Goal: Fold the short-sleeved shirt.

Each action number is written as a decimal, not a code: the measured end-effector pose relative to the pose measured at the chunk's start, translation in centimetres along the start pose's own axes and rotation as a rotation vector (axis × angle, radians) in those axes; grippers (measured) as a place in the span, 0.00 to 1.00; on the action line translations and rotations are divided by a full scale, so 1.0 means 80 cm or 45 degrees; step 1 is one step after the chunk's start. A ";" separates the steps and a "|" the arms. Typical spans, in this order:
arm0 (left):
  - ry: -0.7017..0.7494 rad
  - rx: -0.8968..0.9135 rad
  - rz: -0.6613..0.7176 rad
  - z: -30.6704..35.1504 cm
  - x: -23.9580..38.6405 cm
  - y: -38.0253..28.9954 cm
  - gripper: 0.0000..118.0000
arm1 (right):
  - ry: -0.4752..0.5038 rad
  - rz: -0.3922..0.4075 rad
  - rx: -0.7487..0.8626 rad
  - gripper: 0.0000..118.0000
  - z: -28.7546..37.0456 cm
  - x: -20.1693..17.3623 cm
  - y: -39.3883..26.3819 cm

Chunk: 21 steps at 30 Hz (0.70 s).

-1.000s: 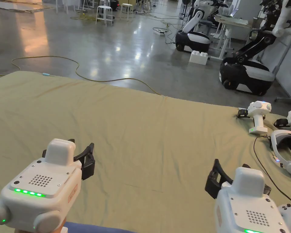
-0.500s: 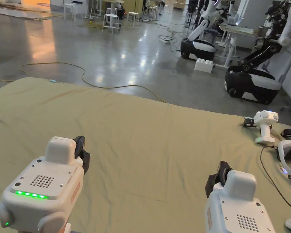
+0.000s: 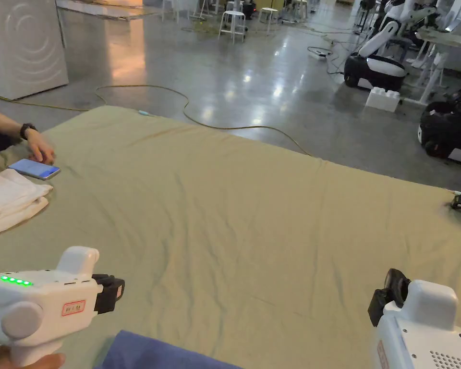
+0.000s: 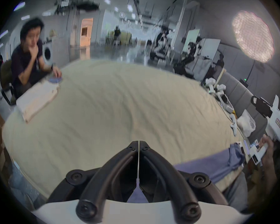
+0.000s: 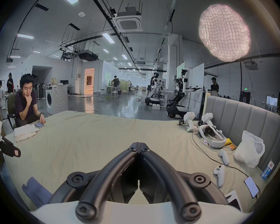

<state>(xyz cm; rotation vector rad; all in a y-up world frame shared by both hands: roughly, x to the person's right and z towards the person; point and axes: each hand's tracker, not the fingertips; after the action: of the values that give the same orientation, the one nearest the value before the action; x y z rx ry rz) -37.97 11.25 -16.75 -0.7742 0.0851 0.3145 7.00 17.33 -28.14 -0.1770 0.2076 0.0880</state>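
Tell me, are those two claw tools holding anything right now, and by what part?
Nothing is held. The left gripper and the right gripper both have their jaws closed together on nothing, above the bed sheet.

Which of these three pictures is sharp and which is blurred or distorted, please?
Head view: sharp and rectilinear, with glare patches on the glossy grey floor. Left gripper view: fisheye, and motion-blurred across the background and the folded cream cloth, though its own black left gripper is crisp. Right gripper view: fisheye too, but sharp; the round quilted lamp glows bright without washing out.
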 end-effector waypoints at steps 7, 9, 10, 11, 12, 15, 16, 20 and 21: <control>-0.274 -0.324 0.242 -0.033 -0.079 -0.048 0.47 | 0.049 -0.061 -0.111 0.00 -0.004 0.002 -0.017; -0.335 -0.336 0.282 -0.041 -0.095 -0.059 0.49 | 0.047 -0.056 -0.131 0.00 -0.003 0.002 -0.022; -0.386 -0.350 0.330 -0.044 -0.100 -0.065 0.49 | 0.042 -0.048 -0.137 0.00 -0.002 0.002 -0.025; -0.422 -0.371 0.394 -0.049 -0.106 -0.069 0.50 | 0.040 -0.043 -0.145 0.00 -0.001 0.002 -0.027; -0.470 -0.398 0.453 -0.056 -0.111 -0.073 0.52 | 0.039 -0.042 -0.155 0.00 -0.001 0.003 -0.028; -0.596 -0.477 0.538 -0.064 -0.096 -0.086 0.52 | 0.040 -0.056 -0.183 0.00 -0.001 0.004 -0.031; -0.634 -0.475 0.575 -0.070 -0.096 -0.093 0.52 | 0.039 -0.065 -0.190 0.00 0.000 0.004 -0.032; -0.816 -0.455 0.771 -0.090 -0.105 -0.108 0.52 | 0.038 -0.085 -0.211 0.00 0.003 0.004 -0.033; -0.832 -0.475 0.802 -0.095 -0.105 -0.110 0.52 | 0.038 -0.085 -0.216 0.00 0.003 0.004 -0.034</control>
<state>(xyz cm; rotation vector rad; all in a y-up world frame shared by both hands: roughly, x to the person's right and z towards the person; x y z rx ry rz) -42.94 -2.03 -14.67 -0.9667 -0.3644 1.1923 7.64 14.75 -27.56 -0.3544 0.2236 0.0363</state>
